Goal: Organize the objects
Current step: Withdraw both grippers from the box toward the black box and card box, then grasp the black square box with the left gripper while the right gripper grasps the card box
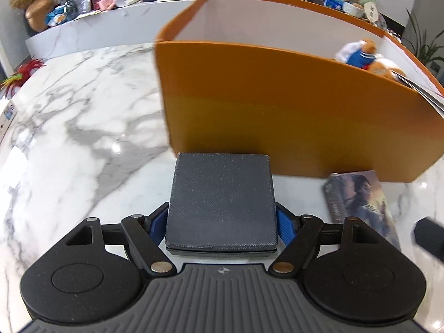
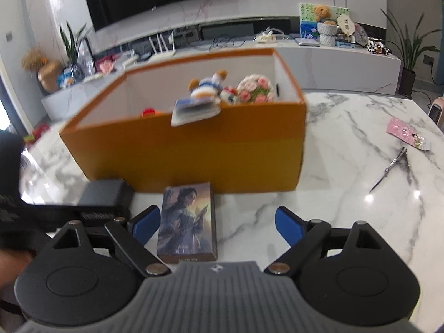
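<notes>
An orange box (image 1: 277, 111) with a white inside stands on the marble table; it also shows in the right wrist view (image 2: 194, 155). My left gripper (image 1: 222, 222) is shut on a flat dark grey case (image 1: 222, 199) just in front of the box wall. My right gripper (image 2: 216, 224) is open, its blue fingers either side of a picture card box (image 2: 188, 224) lying on the table, the left finger close to it. The card box also shows in the left wrist view (image 1: 360, 202). Plush toys (image 2: 208, 86), a crochet flower ball (image 2: 256, 88) and a booklet (image 2: 194, 111) sit in the box.
Scissors (image 2: 394, 166) and a pink packet (image 2: 408, 133) lie on the table at the right. The dark case and left gripper show at the left of the right wrist view (image 2: 105, 194). A cluttered marble counter (image 2: 333, 55) runs behind the table.
</notes>
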`<state>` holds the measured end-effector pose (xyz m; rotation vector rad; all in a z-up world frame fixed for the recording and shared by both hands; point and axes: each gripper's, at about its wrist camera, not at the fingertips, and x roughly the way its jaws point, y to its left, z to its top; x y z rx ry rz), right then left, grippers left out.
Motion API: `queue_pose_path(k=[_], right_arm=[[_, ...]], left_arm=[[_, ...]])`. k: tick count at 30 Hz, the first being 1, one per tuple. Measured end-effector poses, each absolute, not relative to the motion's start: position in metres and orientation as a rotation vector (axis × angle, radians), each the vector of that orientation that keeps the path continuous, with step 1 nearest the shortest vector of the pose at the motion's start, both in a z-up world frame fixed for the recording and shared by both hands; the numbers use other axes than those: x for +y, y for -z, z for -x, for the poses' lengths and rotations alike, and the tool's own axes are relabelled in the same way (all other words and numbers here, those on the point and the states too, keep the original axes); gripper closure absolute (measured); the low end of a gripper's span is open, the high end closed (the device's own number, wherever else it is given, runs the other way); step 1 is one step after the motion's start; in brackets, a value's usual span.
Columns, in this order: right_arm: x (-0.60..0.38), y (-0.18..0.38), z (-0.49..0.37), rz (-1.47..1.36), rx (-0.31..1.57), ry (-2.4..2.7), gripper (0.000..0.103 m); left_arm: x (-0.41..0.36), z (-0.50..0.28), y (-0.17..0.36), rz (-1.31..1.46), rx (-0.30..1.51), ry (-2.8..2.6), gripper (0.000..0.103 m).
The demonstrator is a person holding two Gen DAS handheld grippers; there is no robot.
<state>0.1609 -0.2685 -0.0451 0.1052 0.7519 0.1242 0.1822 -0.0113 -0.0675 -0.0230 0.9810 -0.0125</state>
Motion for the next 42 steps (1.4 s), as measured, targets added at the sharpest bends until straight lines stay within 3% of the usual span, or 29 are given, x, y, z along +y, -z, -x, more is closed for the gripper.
queue_pose_path(k=[23, 27, 35, 36, 38, 39, 41, 42], right_arm=[[-0.22, 0.087, -0.188, 0.036, 0.817, -0.1, 0.013], [-0.219, 0.089, -0.19, 0.034, 0.837, -0.107, 0.02], [-0.216, 0.093, -0.191, 0.049, 0.835, -0.091, 0.022], [-0.215, 0.093, -0.19, 0.054, 0.833, -0.088, 0.024], [-0.214, 0.091, -0.189, 0.054, 0.824, -0.1, 0.039], [-0.214, 0.09, -0.189, 0.065, 0.824, -0.107, 0.044], [-0.214, 0.09, -0.189, 0.063, 0.829, -0.109, 0.044], [-0.215, 0.09, -0.189, 0.062, 0.83, -0.111, 0.044]], left_arm=[[-0.009, -0.178, 0.069, -0.005, 0.938, -0.01, 0.008], [-0.004, -0.184, 0.071, -0.004, 0.927, -0.011, 0.006], [0.001, -0.192, 0.076, -0.008, 0.913, -0.005, 0.003], [0.001, -0.191, 0.077, -0.009, 0.908, -0.004, 0.003], [0.002, -0.191, 0.078, -0.01, 0.897, 0.001, 0.003], [0.003, -0.191, 0.079, -0.012, 0.892, 0.005, 0.005], [0.003, -0.19, 0.079, -0.022, 0.876, 0.018, 0.015], [0.002, -0.19, 0.079, -0.028, 0.878, 0.02, 0.015]])
